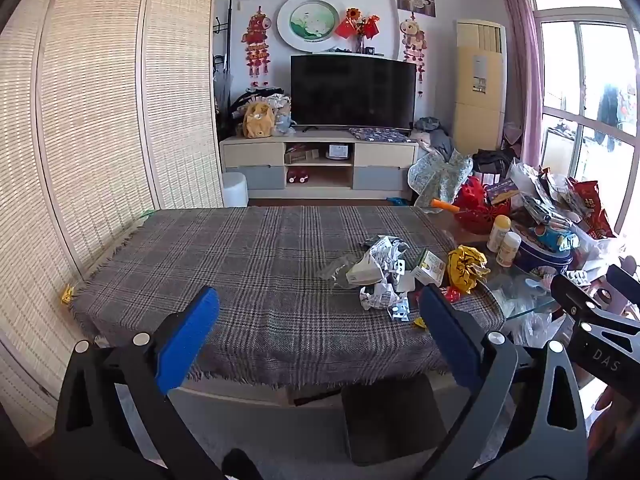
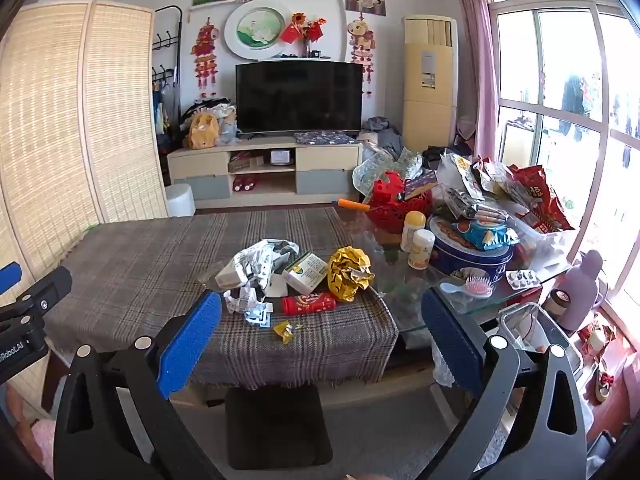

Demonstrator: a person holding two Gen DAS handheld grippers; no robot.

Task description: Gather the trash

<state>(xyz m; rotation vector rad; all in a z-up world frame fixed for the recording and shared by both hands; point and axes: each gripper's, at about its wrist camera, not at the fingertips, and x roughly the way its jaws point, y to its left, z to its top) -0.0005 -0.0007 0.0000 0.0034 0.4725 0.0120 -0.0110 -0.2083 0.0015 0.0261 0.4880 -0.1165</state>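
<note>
**Both grippers held back, trash heaped at the right of the cloth**

The left part of the worktop [image 1: 192,256], covered by a grey plaid cloth [image 2: 136,272], carried nothing but a small yellow scrap [image 1: 67,293] at its far left edge beside the reed screen [image 1: 92,120]. The left gripper [image 1: 320,328] hung over the near edge of the cloth, its blue-padded fingers [image 1: 188,332] spread wide with nothing between them, probably because no piece had been chosen yet.

Further right, the trash sat bunched together near the cloth's right end. A crumpled white paper wad [image 2: 264,264] lay over a pale carton, with torn paper bits [image 2: 240,300] just in front. Beside these sat a small green-and-white box [image 2: 306,274], a red tube [image 2: 308,303] lying on its side at the near edge of the pile, and a crumpled gold foil wrapper [image 2: 348,274] touching the box's right side. A tiny yellow candy wrapper [image 2: 285,331] lay apart, nearest the cloth's front edge.

The right gripper [image 2: 322,332] was also well back from the pile, fingers [image 2: 452,340] wide apart and holding nothing; it looked lined up on the heap, so the pile seemed within its easy reach rather than the left's.

To the right, on bare glass, stood two yellow-capped bottles [image 2: 418,240], a blue biscuit tin [image 2: 472,256] and a pink hairbrush [image 2: 474,289], with snack bags [image 2: 532,196] piled behind. These looked like kept goods, not trash, though I could not be sure of the bags. No bin was plainly visible in either view.
</note>
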